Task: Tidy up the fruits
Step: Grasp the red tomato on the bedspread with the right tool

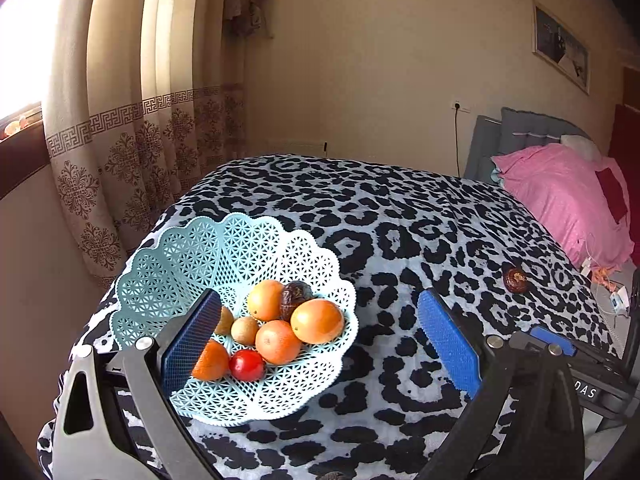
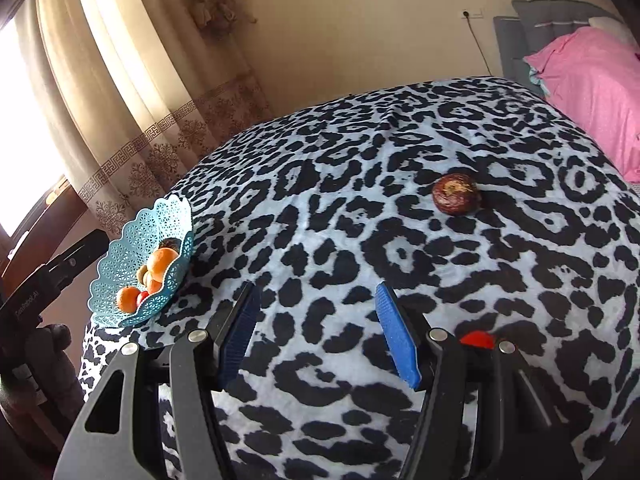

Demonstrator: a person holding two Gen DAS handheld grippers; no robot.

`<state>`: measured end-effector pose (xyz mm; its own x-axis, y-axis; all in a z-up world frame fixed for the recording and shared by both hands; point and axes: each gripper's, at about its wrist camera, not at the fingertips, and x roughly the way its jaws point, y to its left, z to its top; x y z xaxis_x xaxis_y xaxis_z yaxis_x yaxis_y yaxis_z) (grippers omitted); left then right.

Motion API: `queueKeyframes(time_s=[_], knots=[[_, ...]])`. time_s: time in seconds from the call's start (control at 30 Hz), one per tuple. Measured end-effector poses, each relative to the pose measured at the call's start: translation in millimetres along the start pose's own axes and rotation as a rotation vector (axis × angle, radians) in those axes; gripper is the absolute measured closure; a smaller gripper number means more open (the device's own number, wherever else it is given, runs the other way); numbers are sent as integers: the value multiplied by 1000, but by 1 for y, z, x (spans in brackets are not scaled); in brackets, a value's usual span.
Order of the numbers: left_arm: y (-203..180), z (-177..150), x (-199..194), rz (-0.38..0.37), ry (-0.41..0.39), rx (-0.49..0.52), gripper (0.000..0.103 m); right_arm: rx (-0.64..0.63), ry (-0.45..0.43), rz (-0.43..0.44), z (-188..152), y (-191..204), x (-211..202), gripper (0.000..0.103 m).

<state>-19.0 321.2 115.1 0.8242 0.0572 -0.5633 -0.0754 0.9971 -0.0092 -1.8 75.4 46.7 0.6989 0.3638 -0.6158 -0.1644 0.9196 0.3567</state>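
A light blue lattice basket [image 1: 180, 256] sits on the leopard-print blanket [image 1: 400, 216] and holds several oranges [image 1: 318, 320], a small brown fruit [image 1: 245, 330], a red fruit [image 1: 247, 365] and a dark wrinkled fruit [image 1: 295, 296]. My left gripper [image 1: 320, 344] hangs open just above and in front of the basket, its left pad over the basket's near side. Another dark brown fruit [image 2: 456, 194] lies alone on the blanket, also seen as the lone fruit [image 1: 516, 280] at far right. My right gripper [image 2: 316, 328] is open and empty, short of that fruit. A red fruit [image 2: 477, 338] peeks behind its right finger.
The basket [image 2: 136, 276] stands near the bed's left corner. Patterned curtains [image 1: 132, 128] and a window lie to the left. A pink pillow [image 1: 560, 196] and a grey headboard [image 1: 520, 132] are at the far right, with cables [image 1: 604, 280] beside them.
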Motion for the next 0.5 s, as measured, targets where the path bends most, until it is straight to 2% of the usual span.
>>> queueKeyframes(time_s=[0.27,0.5], knots=[[-25,-3,4,-32,12,39,3,11,2,-100,-9,-41,-25,43],[-39,-5,6,-58,21,67,3,2,32,-168,-15,-56,-26,55]])
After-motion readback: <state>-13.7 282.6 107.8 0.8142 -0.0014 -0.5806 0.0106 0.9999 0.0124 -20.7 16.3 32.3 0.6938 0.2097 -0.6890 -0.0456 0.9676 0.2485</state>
